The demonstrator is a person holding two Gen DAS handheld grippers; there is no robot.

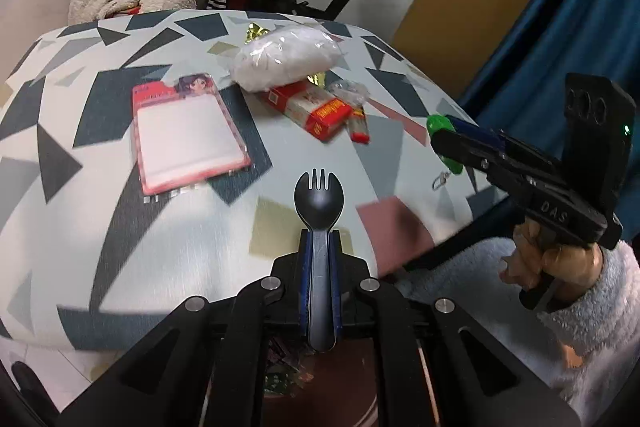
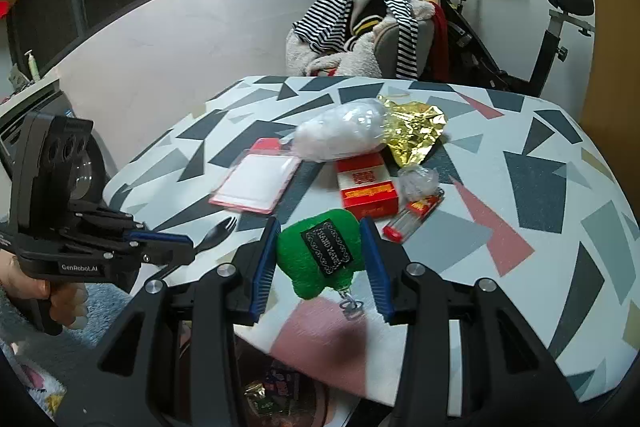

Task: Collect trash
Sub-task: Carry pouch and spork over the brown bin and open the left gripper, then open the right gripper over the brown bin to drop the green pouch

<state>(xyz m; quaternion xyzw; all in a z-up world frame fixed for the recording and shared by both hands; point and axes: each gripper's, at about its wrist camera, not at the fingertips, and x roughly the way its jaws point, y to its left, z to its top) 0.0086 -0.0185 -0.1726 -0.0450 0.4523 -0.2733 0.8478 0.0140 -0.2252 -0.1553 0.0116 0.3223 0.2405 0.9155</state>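
Observation:
My left gripper (image 1: 319, 241) is shut on a black plastic spork (image 1: 315, 195) and holds it above the near table edge; the spork also shows in the right wrist view (image 2: 216, 231). My right gripper (image 2: 320, 225) is shut on a green plush keychain (image 2: 320, 253) with a metal clasp hanging below; it shows in the left wrist view (image 1: 440, 131) too. On the patterned table (image 2: 560, 187) lie a white stuffing bag (image 2: 340, 137), gold foil (image 2: 416, 135), a red box (image 2: 366, 187), a crumpled clear wrapper (image 2: 418, 181), a red lighter (image 2: 416, 213) and a pink-edged card pack (image 2: 256, 181).
A bin with colourful wrappers (image 2: 276, 387) sits below the near table edge. A chair piled with striped clothes (image 2: 360, 23) and an exercise bike (image 2: 520, 39) stand behind the table. A blue curtain (image 1: 560, 7) hangs at the right.

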